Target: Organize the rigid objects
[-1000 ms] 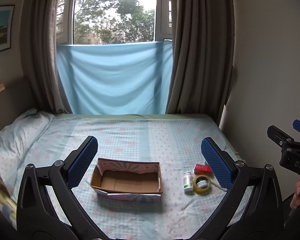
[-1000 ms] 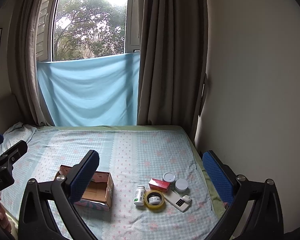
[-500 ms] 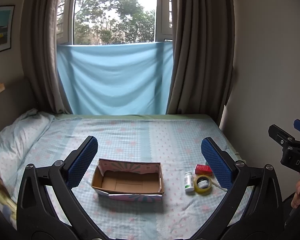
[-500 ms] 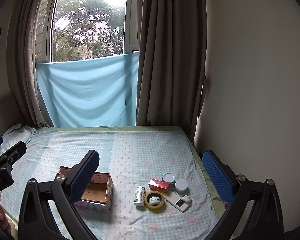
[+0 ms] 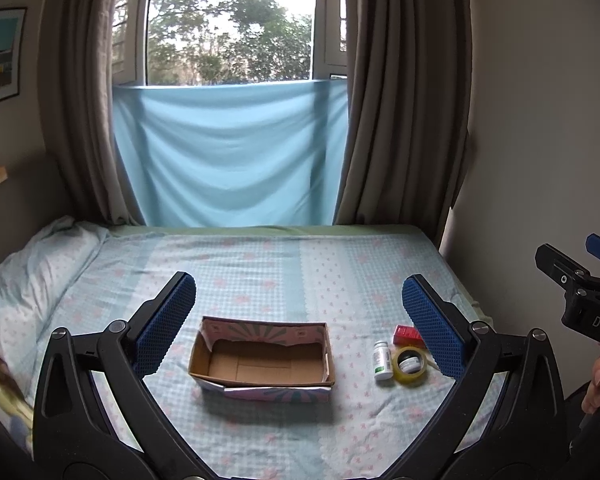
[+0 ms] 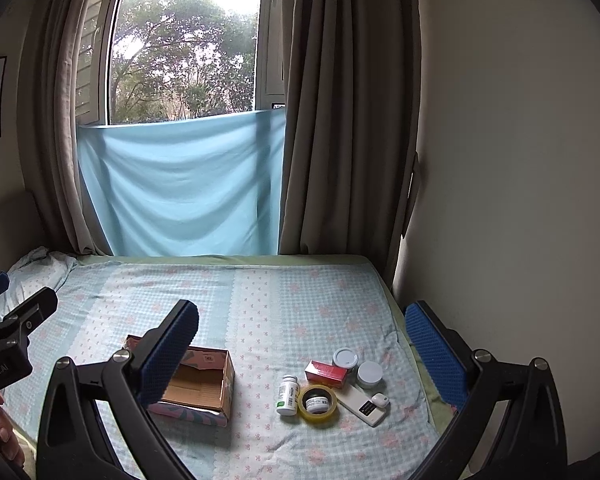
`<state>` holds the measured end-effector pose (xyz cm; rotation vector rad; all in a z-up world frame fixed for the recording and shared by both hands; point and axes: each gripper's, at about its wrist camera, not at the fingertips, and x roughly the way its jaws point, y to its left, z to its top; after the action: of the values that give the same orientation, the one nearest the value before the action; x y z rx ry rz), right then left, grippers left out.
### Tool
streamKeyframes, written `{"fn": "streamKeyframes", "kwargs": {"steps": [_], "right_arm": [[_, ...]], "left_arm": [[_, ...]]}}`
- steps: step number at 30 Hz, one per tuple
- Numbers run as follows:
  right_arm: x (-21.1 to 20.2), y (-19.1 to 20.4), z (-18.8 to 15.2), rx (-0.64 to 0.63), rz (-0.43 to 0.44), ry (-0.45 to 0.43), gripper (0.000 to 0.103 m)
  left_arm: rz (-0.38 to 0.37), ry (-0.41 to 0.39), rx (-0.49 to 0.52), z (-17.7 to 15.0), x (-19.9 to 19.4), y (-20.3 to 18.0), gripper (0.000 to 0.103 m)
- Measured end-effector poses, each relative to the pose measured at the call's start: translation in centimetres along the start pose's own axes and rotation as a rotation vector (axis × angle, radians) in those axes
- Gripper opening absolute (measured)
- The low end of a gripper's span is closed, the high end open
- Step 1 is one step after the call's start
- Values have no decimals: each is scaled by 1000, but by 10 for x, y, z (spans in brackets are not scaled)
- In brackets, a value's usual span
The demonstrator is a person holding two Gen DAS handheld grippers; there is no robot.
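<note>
Hovering above bed, both grippers spread wide, gripping nothing. Cardboard box (image 5: 262,360) sat lower centre in left view, between left gripper (image 5: 298,320) fingers. White bottle (image 6: 287,395), upright, stood lower centre in right view beside tape roll (image 6: 318,402), red box (image 6: 326,373), between right gripper (image 6: 304,352) fingers; right hand judged nearer.
</note>
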<state>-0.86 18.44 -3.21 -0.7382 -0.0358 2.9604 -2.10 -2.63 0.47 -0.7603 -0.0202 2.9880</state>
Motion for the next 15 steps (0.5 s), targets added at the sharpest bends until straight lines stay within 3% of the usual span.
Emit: {"fn": "streamKeyframes", "kwargs": {"steps": [9,15], "right_arm": [[28,-13,-3,19,-78,66,103],[76,-65,-28,97,-140,149,103]], "left_arm": [[-69,101,24,0,70,-9,103],[-143,269,33,-16,150,-42,102]]}}
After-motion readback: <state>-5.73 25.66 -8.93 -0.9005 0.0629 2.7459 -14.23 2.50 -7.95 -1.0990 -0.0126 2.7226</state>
